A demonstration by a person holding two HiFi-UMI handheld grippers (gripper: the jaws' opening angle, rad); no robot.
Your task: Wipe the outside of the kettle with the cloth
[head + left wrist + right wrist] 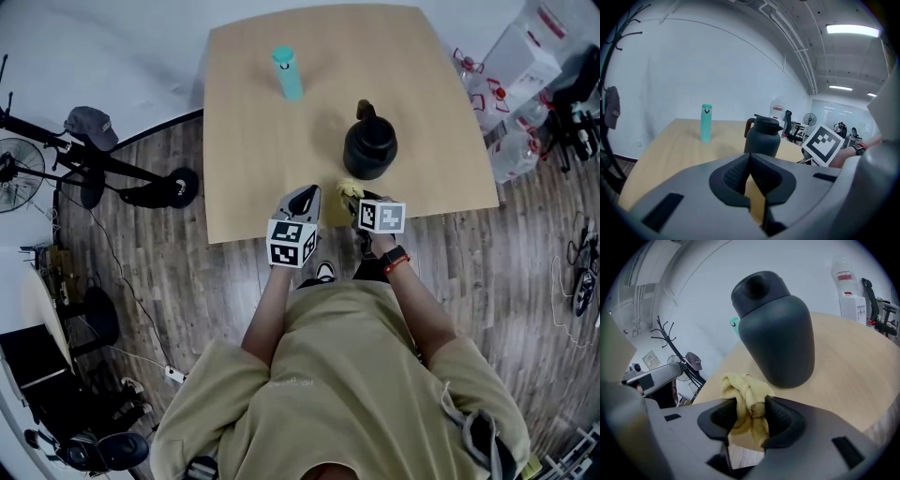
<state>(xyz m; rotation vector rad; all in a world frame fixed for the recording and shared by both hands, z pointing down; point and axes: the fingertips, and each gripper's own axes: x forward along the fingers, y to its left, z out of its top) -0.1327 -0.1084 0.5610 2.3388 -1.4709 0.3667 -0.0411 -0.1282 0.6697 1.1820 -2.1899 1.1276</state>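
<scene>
Nearest, at the near edge of the pale wooden counter [253, 122], the person holds both tools side by side. The left hand-held gripper [750, 176] has its dark ribbed pads pressed together at the tips, with nothing between them. It hangs over the counter edge just left of its partner.

The right hand-held gripper [749, 416] is clamped on a crumpled yellow terry cloth [745, 399]. The cloth bunches up above the pads and hangs in a fold below them. A dark watch with an orange band [394, 258] sits on that wrist.

Just beyond the cloth stands the matte, dark grey, rounded kettle [776, 329]. It is upright on the counter, right of the middle, with its handle on the far side. The cloth is close to its base, and whether they touch is unclear.

Farther back and to the left, well apart from the kettle, a slim teal bottle [288, 73] stands upright.
</scene>
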